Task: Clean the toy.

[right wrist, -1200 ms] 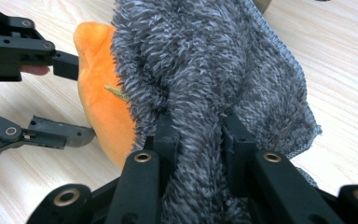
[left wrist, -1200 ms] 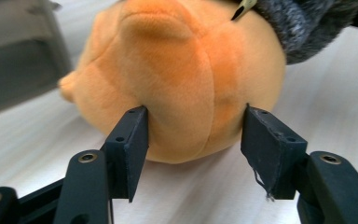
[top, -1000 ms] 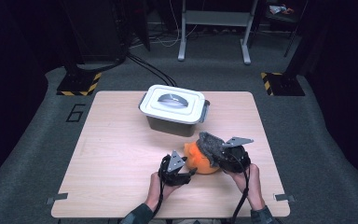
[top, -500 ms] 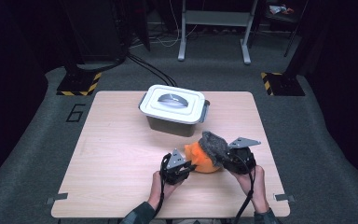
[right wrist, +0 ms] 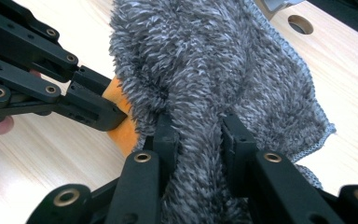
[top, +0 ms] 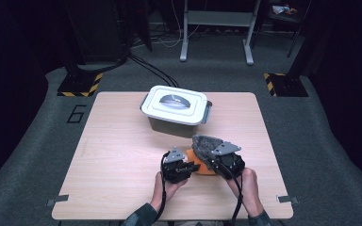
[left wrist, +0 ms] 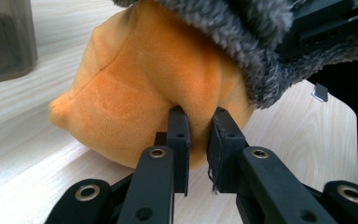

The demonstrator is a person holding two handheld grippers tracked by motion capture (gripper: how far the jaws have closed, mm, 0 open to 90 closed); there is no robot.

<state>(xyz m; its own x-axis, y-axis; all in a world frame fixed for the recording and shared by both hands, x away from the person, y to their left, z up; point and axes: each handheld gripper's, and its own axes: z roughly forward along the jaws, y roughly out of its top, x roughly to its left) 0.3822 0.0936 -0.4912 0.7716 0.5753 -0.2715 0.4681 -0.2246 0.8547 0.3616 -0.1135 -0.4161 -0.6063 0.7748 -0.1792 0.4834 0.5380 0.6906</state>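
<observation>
An orange plush (top: 204, 170) lies near the front of the wooden table (top: 122, 155), and a grey fuzzy cloth (top: 206, 142) covers its top. My left gripper (top: 191, 165) is shut on the plush. In the left gripper view its pads (left wrist: 179, 133) pinch a fold of the orange plush (left wrist: 135, 84) under the grey cloth (left wrist: 242, 28). My right gripper (top: 209, 157) comes in from the right and is shut on the cloth. In the right gripper view a thick fold of the grey cloth (right wrist: 223, 60) fills the gap of the right gripper (right wrist: 198, 123), with a strip of orange plush (right wrist: 123, 133) beneath.
A white lidded box (top: 175, 106) with grey side clasps stands at the back middle of the table, just beyond the plush. The same box (left wrist: 4, 42) is at the far left of the left gripper view. Bare wood lies to the left of the hands.
The left gripper's jaws have closed onto the orange plush. The right gripper, still holding the grey cloth, has shifted a little to the left, closer to the left gripper.
</observation>
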